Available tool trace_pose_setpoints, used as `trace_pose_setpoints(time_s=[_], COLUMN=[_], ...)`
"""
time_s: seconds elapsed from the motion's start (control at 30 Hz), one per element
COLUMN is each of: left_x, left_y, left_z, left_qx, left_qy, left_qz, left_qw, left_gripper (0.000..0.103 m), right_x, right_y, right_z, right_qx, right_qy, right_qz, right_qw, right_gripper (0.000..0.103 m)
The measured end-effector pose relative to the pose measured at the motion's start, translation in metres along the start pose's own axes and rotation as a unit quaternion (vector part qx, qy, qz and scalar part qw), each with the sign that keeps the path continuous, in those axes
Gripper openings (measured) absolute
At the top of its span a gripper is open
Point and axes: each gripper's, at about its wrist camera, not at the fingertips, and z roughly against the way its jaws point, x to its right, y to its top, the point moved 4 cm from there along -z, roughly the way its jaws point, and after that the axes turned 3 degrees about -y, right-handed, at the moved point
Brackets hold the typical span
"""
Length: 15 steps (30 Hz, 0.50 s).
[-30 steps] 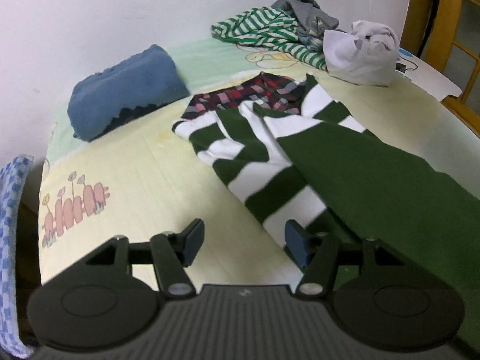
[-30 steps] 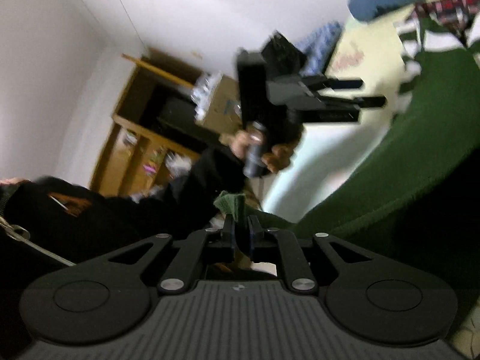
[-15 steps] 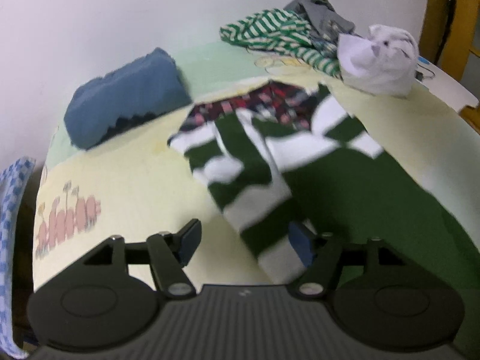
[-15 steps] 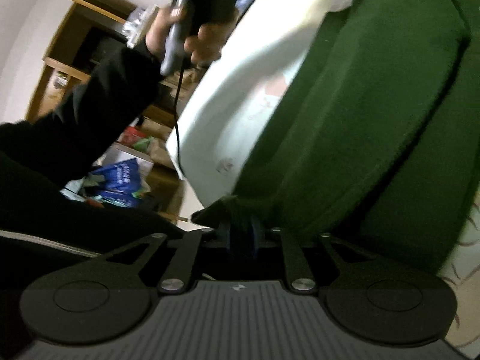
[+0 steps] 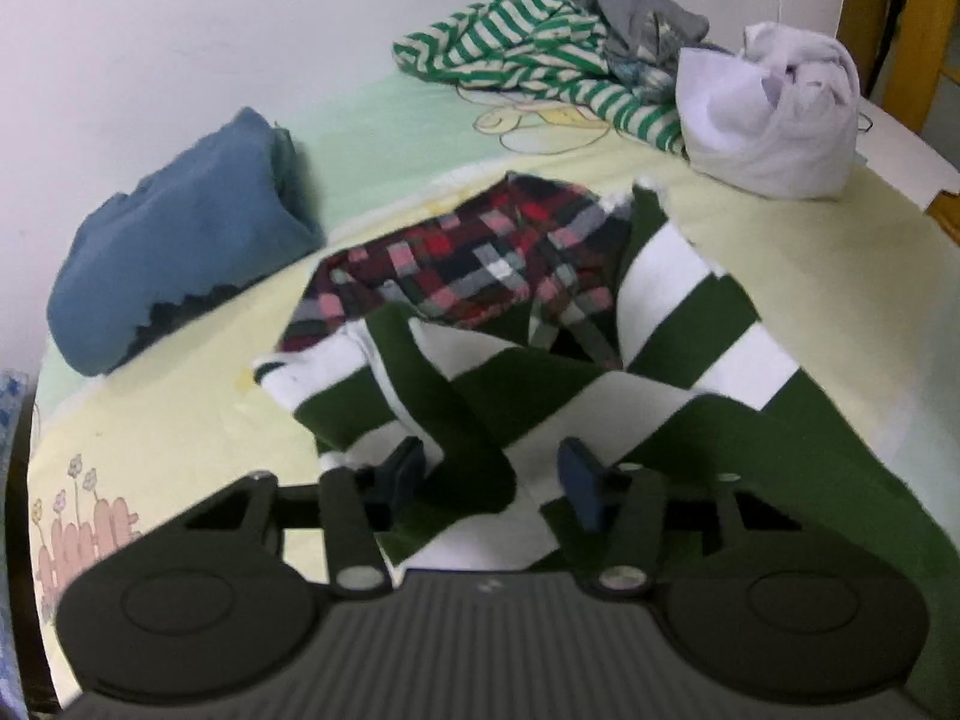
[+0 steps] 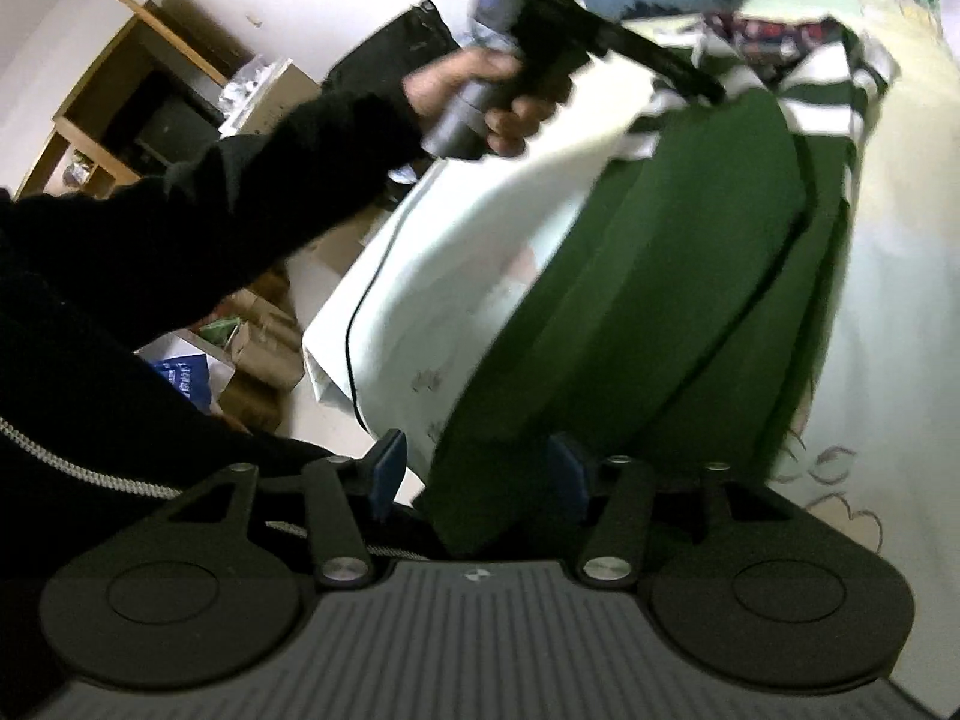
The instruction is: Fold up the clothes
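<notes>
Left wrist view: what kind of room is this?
Likely a bedroom at home: a cartoon-print sheet covers a bed against a white wall, loose clothes are piled on it, and a wooden shelf holds clutter.

Green-and-white striped sweater (image 5: 672,396) lay centre on cartoon-print bedsheet (image 5: 180,420); folded blue towel (image 5: 174,252) at 10 o'clock; white bundled cloth (image 5: 774,120) at 1 o'clock.

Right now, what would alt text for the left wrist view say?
An open claw hovers over a green-and-white striped sweater spread on a pale yellow bedsheet. Behind lie a plaid garment, a folded blue garment and a heap of clothes.
</notes>
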Motion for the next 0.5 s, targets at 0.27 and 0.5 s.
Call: trace_pose_setpoints(time_s=[0.27, 0.5], left_x=[0.002, -0.004], left_y=[0.002, 0.003], left_z=[0.008, 0.021], left_qx=[0.018, 0.032], left_qy=[0.02, 0.033], left_qz=[-0.007, 0.003], left_qw=[0.9996, 0.9989], left_gripper=[0.0, 0.0], right_x=[-0.019, -0.02], right_y=[0.002, -0.001], right_z=[-0.04, -0.077], right_qx=[0.015, 0.013], right_qy=[-0.027, -0.125], right_qz=[0.044, 0.117], right_qw=[0.999, 0.985], right_gripper=[0.06, 0.051])
